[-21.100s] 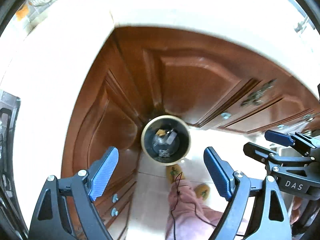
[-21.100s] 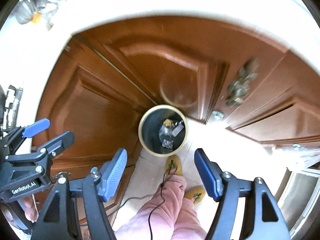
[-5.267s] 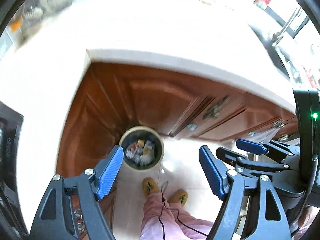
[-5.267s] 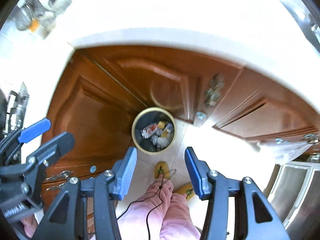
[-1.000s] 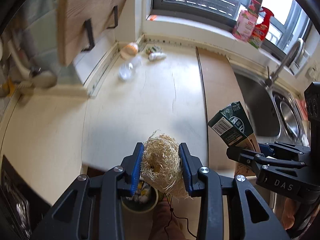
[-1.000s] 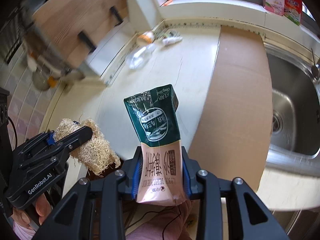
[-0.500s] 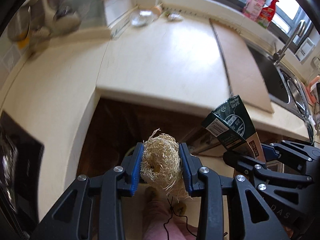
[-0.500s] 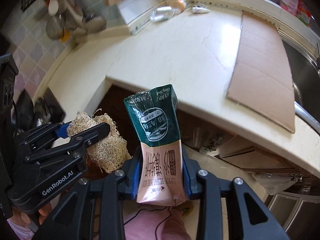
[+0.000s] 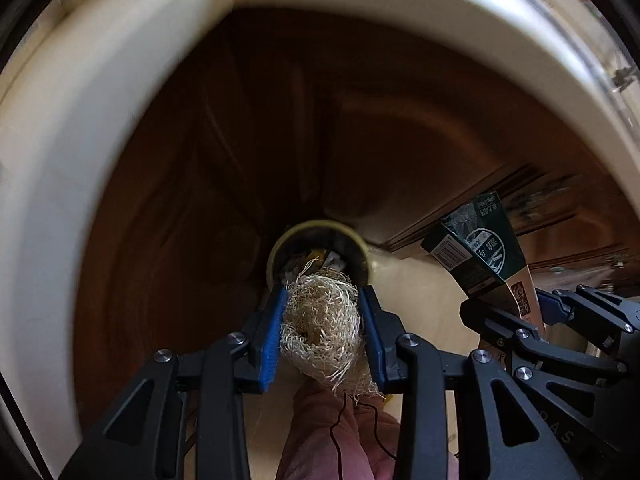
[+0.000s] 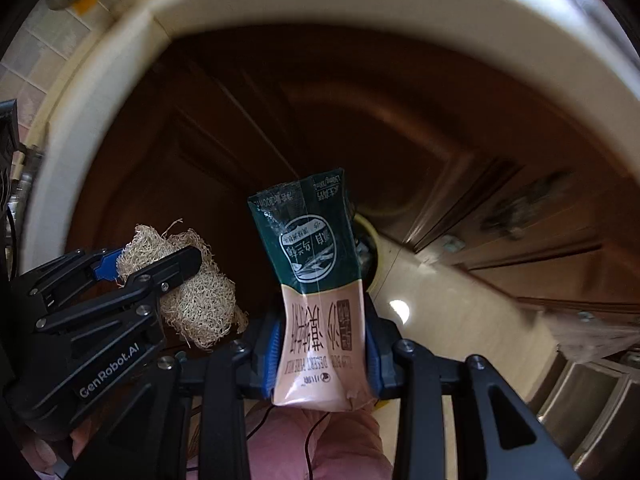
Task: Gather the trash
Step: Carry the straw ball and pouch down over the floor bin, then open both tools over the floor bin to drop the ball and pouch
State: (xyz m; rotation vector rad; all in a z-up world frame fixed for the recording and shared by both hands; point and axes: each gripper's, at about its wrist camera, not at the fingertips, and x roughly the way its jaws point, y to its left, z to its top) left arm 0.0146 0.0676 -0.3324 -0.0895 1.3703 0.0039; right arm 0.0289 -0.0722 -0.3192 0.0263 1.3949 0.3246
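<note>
Dark brown wooden cabinet doors (image 9: 248, 168) fill both views, under the pale curved edge of the tabletop (image 9: 92, 92), with a cream floor (image 10: 448, 308) below.

On the body of the left gripper (image 9: 322, 330), seen from the right wrist view, the writing "GenRobot.AI" is readable. The carton (image 10: 316, 280) is dark green above and beige below, with a round white emblem and Chinese characters, printed upside down in this view; the small Latin line I cannot read surely.

One second ago both views showed the tabletop from above, with the window, the sink and a cardboard sheet; now these are gone and the cabinets and floor take their place. Both grips look unchanged.

The left gripper is clenched on a straw-coloured loofah scrubber (image 9: 320, 328), which is directly above the round trash bin (image 9: 320, 228) in that view. The right gripper (image 10: 320, 350) is clenched on the carton's lower part, and the carton hides most of the bin there. Inside the bin, yellow and white scraps lie on a dark liner.
</note>
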